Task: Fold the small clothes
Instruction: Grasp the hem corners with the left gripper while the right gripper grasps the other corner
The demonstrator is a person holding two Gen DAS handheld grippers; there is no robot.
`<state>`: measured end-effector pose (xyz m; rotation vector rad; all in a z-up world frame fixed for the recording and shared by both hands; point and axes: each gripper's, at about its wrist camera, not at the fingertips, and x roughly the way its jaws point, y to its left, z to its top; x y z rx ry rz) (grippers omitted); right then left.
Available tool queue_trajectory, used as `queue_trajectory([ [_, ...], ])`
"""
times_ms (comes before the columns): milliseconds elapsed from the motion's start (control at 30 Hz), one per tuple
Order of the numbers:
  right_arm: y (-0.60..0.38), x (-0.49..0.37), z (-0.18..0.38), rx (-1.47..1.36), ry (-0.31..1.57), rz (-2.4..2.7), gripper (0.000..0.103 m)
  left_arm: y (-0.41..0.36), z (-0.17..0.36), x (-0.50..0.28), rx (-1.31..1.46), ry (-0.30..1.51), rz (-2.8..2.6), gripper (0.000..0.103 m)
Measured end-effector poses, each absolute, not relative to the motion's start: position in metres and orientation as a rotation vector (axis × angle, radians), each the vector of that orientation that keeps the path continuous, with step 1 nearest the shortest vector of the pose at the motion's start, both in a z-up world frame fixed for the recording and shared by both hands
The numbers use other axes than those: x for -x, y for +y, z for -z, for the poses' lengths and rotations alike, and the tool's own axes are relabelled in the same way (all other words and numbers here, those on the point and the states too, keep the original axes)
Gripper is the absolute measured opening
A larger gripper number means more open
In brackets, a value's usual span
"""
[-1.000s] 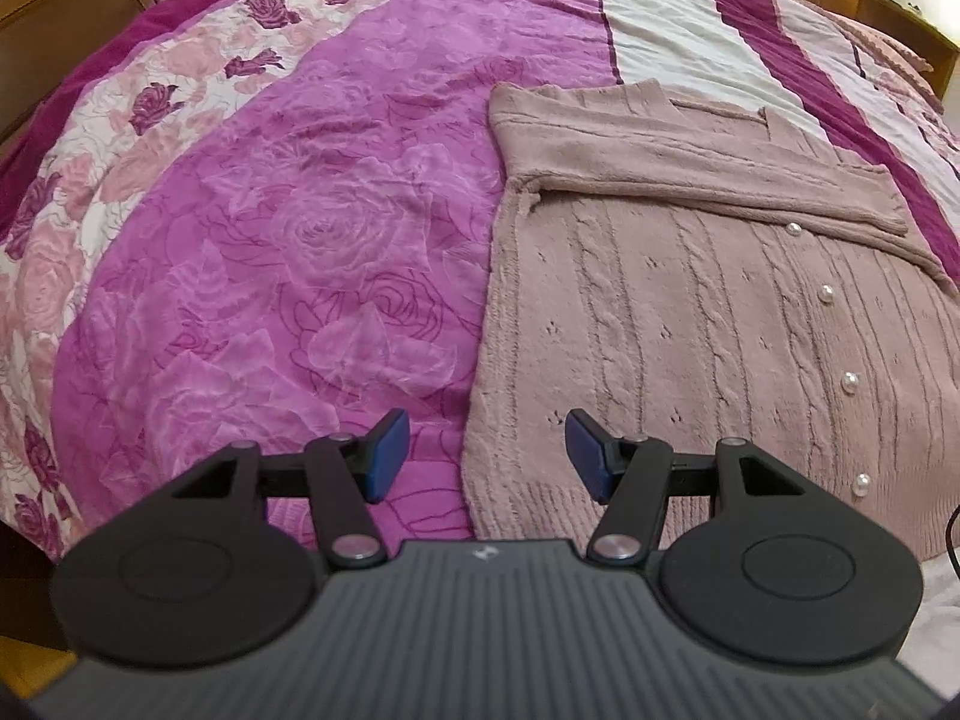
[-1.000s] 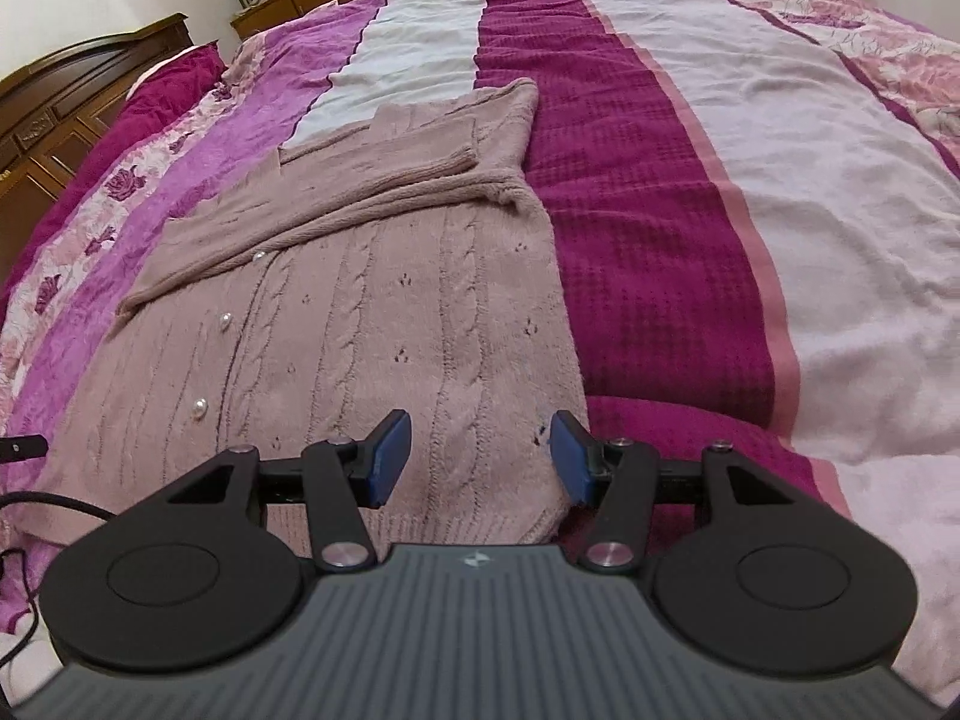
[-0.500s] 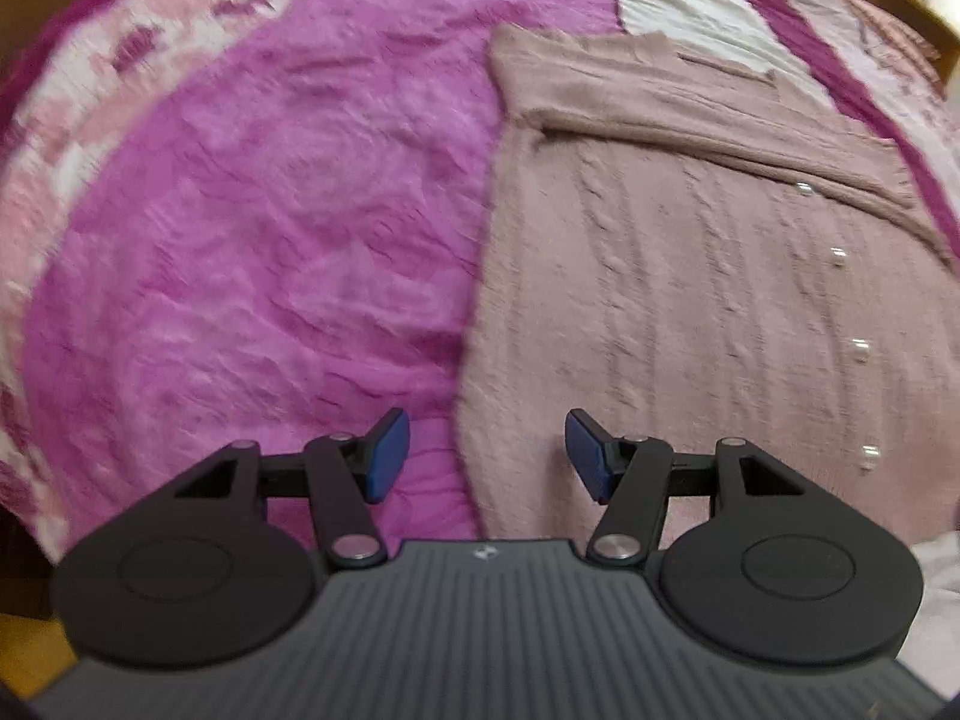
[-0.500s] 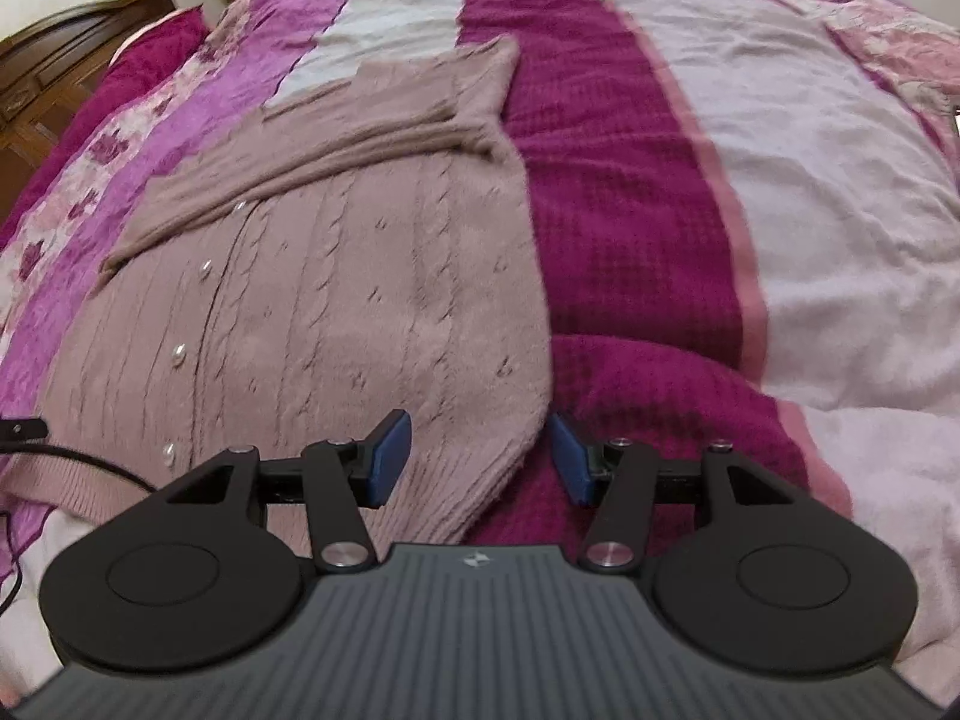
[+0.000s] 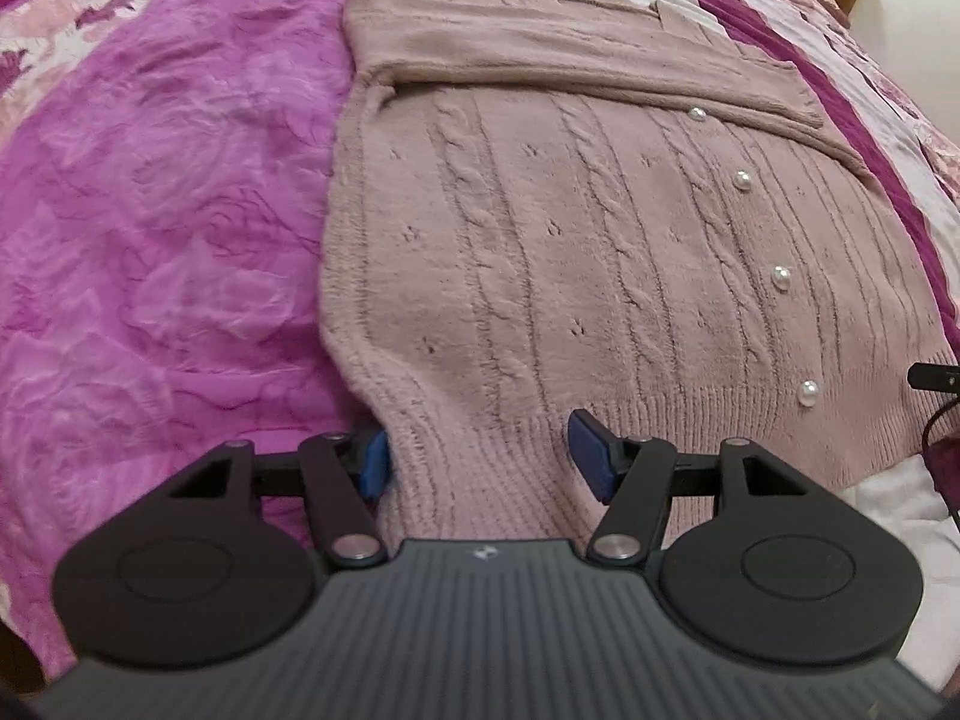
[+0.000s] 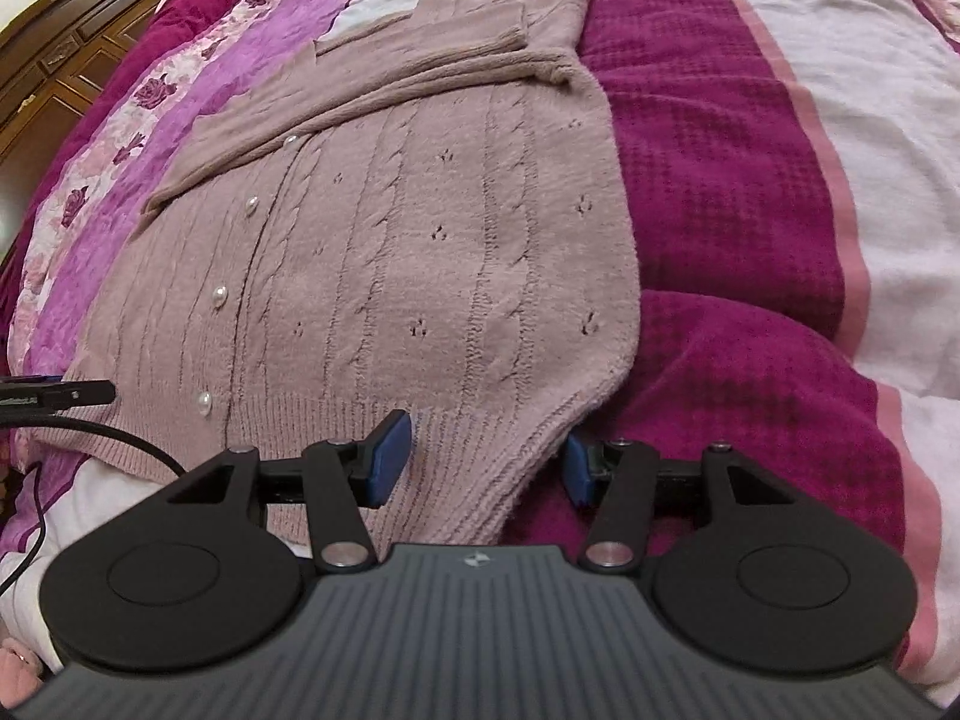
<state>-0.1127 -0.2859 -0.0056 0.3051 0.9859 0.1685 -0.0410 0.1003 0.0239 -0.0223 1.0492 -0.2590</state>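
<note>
A dusty-pink cable-knit cardigan (image 5: 600, 252) with pearl buttons (image 5: 780, 277) lies flat on the bed, its sleeves folded across the chest at the far end. My left gripper (image 5: 483, 459) is open and straddles the near left corner of the ribbed hem; the left pad (image 5: 375, 462) sits at the cardigan's side edge, the right pad over the rib. In the right wrist view the same cardigan (image 6: 420, 252) fills the middle. My right gripper (image 6: 485, 463) is open around the near right hem corner, one pad on the knit, the other beside it over the maroon cover.
A pink, rose-patterned bedspread (image 5: 150, 210) lies left of the cardigan, with maroon and white stripes (image 6: 750, 150) on its right. A raised maroon fold (image 6: 750, 396) bulges beside the right hem corner. A black part with a cable (image 6: 60, 396) lies at the hem's left. Dark wooden furniture (image 6: 54, 60) stands behind.
Both grippers have come down and tilted towards the cardigan's near hem. Each hem corner now lies between a pair of pads. The jaws stand about as wide as before.
</note>
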Motion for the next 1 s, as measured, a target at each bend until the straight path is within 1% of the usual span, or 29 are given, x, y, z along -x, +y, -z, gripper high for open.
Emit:
queue_trajectory([
  [433, -0.277, 0.107, 0.002, -0.252, 0.994, -0.197, 0.059, 0.099, -0.014, 0.042, 0.072, 1.037, 0.303, 0.061],
  [500, -0.276, 0.107, 0.000, -0.250, 0.984, -0.201, 0.057, 0.100, -0.014, 0.041, 0.083, 1.035, 0.295, 0.061],
  [533, -0.275, 0.107, -0.001, -0.248, 0.980, -0.202, 0.056, 0.100, -0.014, 0.041, 0.095, 1.035, 0.290, 0.059],
  [600, -0.275, 0.105, 0.000, -0.253, 0.981, -0.200, 0.041, 0.102, -0.016, 0.041, 0.111, 1.035, 0.278, 0.052],
  [633, -0.276, 0.104, 0.001, -0.259, 0.983, -0.197, 0.037, 0.103, -0.016, 0.041, 0.119, 1.036, 0.272, 0.047],
  [667, -0.277, 0.103, 0.002, -0.268, 0.981, -0.197, 0.032, 0.104, -0.016, 0.040, 0.127, 1.038, 0.269, 0.040],
  [700, -0.277, 0.102, 0.003, -0.276, 0.976, -0.201, 0.027, 0.105, -0.017, 0.039, 0.138, 1.041, 0.269, 0.036],
  [733, -0.279, 0.102, 0.002, -0.291, 0.966, -0.213, 0.025, 0.106, -0.017, 0.039, 0.151, 1.046, 0.269, 0.028],
  [767, -0.281, 0.103, 0.002, -0.307, 0.955, -0.223, 0.022, 0.107, -0.018, 0.038, 0.166, 1.048, 0.272, 0.022],
  [867, -0.287, 0.105, 0.000, -0.359, 0.920, -0.254, 0.017, 0.110, -0.022, 0.038, 0.210, 1.035, 0.290, 0.016],
  [1000, -0.298, 0.108, -0.004, -0.453, 0.863, -0.280, 0.012, 0.115, -0.035, 0.040, 0.276, 0.989, 0.315, 0.015],
])
